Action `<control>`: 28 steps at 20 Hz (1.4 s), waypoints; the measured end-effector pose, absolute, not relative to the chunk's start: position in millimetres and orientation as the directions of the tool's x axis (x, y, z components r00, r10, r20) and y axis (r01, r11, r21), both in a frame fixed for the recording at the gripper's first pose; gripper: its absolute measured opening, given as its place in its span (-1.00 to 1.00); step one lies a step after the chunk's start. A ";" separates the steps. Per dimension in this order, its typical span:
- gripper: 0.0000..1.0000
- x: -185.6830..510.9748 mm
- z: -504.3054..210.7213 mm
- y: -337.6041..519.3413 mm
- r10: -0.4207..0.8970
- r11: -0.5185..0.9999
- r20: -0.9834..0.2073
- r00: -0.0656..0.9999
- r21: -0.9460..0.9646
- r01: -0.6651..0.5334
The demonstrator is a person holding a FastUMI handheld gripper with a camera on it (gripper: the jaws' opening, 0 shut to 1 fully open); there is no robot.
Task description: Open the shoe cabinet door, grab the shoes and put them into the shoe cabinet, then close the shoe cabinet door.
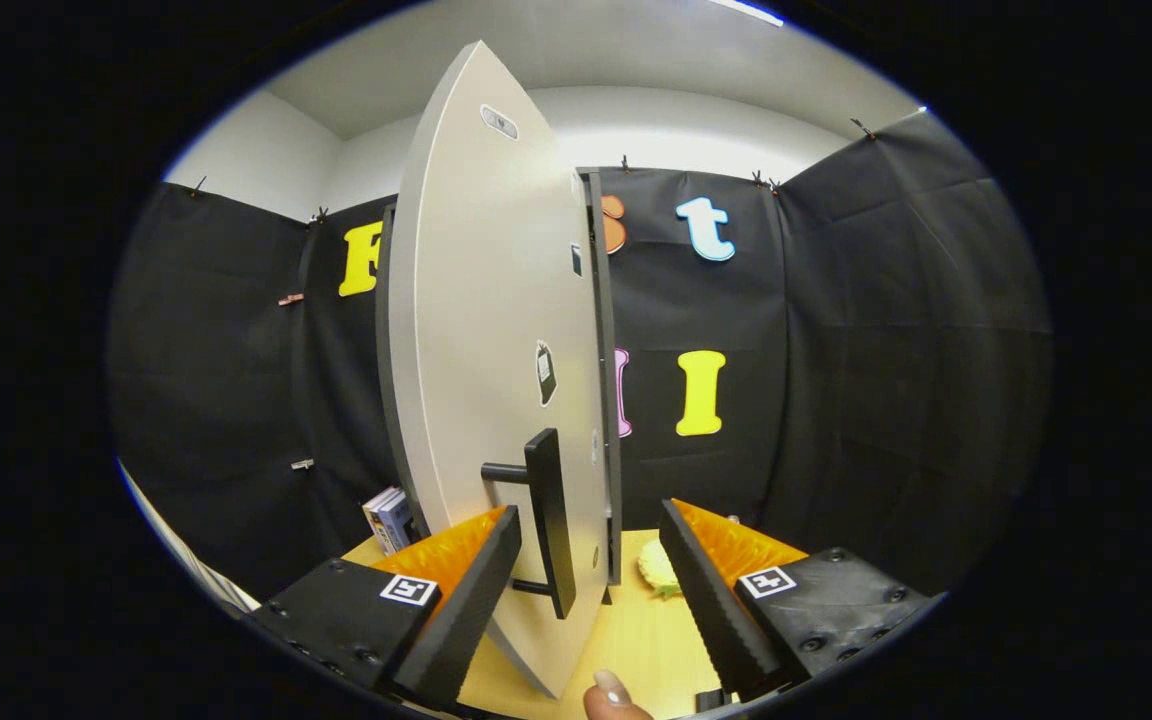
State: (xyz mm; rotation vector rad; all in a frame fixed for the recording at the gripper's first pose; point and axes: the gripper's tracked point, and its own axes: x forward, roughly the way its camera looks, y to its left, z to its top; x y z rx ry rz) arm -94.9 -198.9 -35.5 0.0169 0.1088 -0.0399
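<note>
The shoe cabinet's pale grey door (pixel 481 330) stands swung out toward me, nearly edge-on, hinged on the dark cabinet frame (pixel 604 380) behind it. Its black bar handle (pixel 548 520) sits between my fingers, closer to the left one. My gripper (pixel 591 525) is open, with the fingers wide apart on either side of the door's lower part and neither pressing on the handle. A small pale yellow object (pixel 658 570), possibly a shoe, lies on the wooden table (pixel 651 640) just beyond the door, partly hidden by my right finger.
A small box or stack of books (pixel 388 518) stands on the table left of the door. A person's fingertip (pixel 611 695) shows below the door's bottom edge. Black cloth walls close the booth all round.
</note>
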 end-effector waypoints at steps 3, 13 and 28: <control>0.88 -83.4 -39.2 -164.9 -0.027 1.000 -0.106 0.994 -0.003 0.027; 0.96 -29.8 -56.7 -67.2 0.024 1.000 -0.113 0.993 0.000 -0.025; 0.95 -4.2 -48.6 -35.5 0.025 1.000 -0.092 0.995 -0.008 -0.026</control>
